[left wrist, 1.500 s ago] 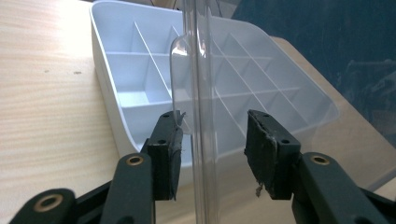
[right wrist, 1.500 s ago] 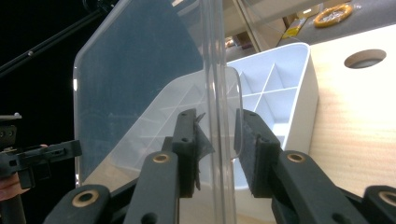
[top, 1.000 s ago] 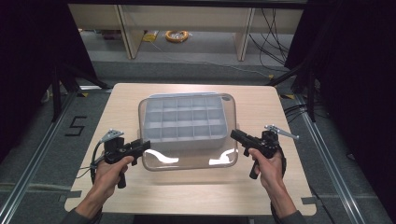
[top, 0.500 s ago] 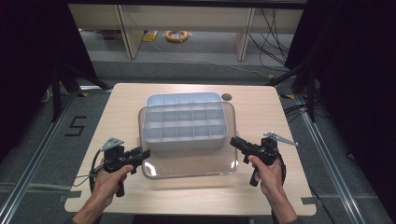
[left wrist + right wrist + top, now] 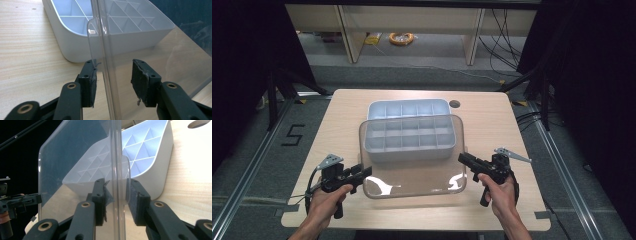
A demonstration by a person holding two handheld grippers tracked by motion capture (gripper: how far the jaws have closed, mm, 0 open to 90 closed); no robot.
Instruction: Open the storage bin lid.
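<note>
Clear lid (image 5: 412,165) between both grippers, apparently clamped.

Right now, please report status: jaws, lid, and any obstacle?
Left gripper and right gripper shut on clear lid, one each side. Lid half pulled off grey divided tray. No obstacle on table.

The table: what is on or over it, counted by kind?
Clear plastic lid: 1
Pale grey compartment tray: 1
Handheld grippers, left gripper and right gripper, each shut on a lid edge: 2
Total: 4
</note>
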